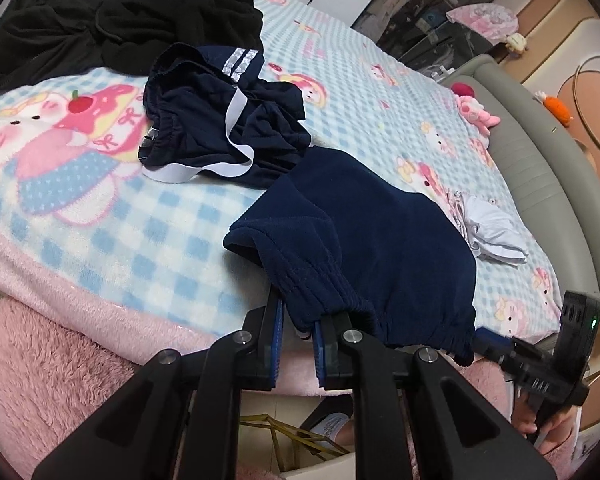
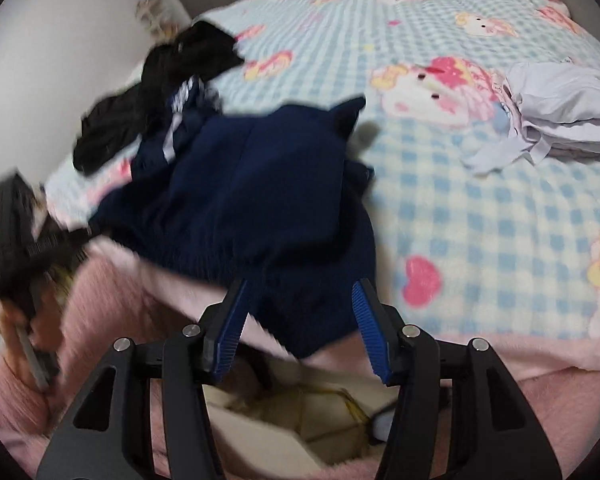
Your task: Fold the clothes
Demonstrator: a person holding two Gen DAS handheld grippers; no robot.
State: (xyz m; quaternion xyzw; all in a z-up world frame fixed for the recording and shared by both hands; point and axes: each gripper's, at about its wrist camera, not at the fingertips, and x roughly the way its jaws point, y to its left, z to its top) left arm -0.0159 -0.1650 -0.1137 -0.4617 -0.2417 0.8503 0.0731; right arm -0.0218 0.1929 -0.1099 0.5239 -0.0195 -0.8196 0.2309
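Gripping the elastic waistband, the left tongs (image 1: 298,326) are seen closed on the navy fleece shorts (image 1: 364,240), which lie at the near edge of the bed (image 1: 140,248) on the checked cartoon blanket. The right tongs (image 2: 300,328) are held wide apart, with the navy hem between the blue pads but not pinched; that view is blurred. A clean fold is judged to need the second waistband corner pinched squarely before the cloth is lifted and spread flat. Beyond lie crumpled navy striped shorts (image 1: 220,120), a black garment (image 1: 120,20) and a folded pale garment (image 2: 560,108).
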